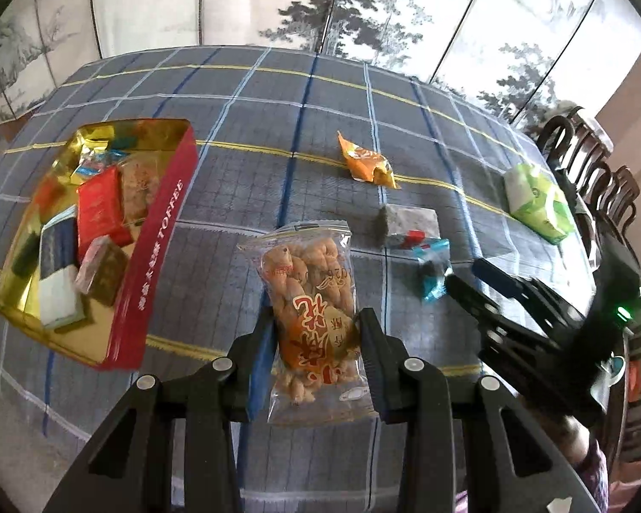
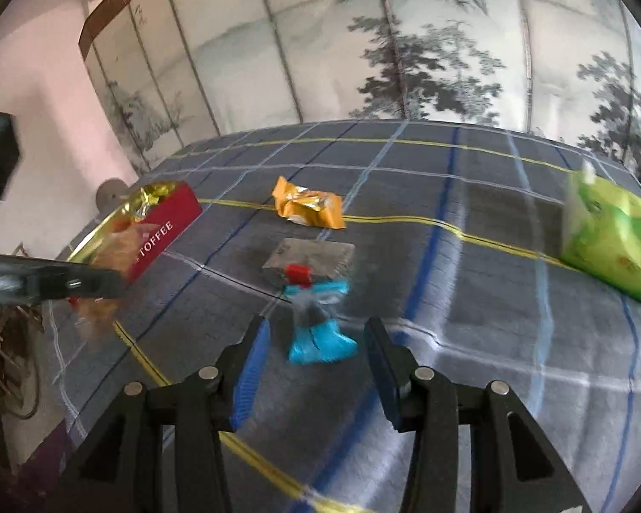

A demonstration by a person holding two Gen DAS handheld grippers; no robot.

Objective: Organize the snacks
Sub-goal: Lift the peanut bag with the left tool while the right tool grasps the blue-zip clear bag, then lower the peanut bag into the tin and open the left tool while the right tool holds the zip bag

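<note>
Left wrist cam: my left gripper (image 1: 316, 333) is clamped on the clear bag of fried dough twists (image 1: 314, 308), pads squeezing it at the lower middle so the top half sticks out fwd, and it looks lifted off the checked tablecloth (image 1: 243, 98) tbh. Grabbing it mid-body prob keeps it from flopping while I carry it. Red TOFFEE box (image 1: 149, 265) sits just to the left, lid off, gold lining showing, already stuffed w/ red, white and brown packets, so that's obv where everything goes. Right wrist cam is kinda blurry, but my right gripper (image 2: 316, 342) is wide open w/ nothing in it, jaws either side of the blue-wrapped candy (image 2: 320, 342) w/o touching it afaict. I'd guess that's my next grab. Just behind the candy there's a grey flat packet (image 2: 312, 258) w/ a small red piece (image 2: 298, 274) at its near edge, further back an orange snack pack (image 2: 307, 209), all still loose on the cloth. Green tissue pack (image 2: 611, 243) is way off to the right, prob not a snack so I'd leave it.
</note>
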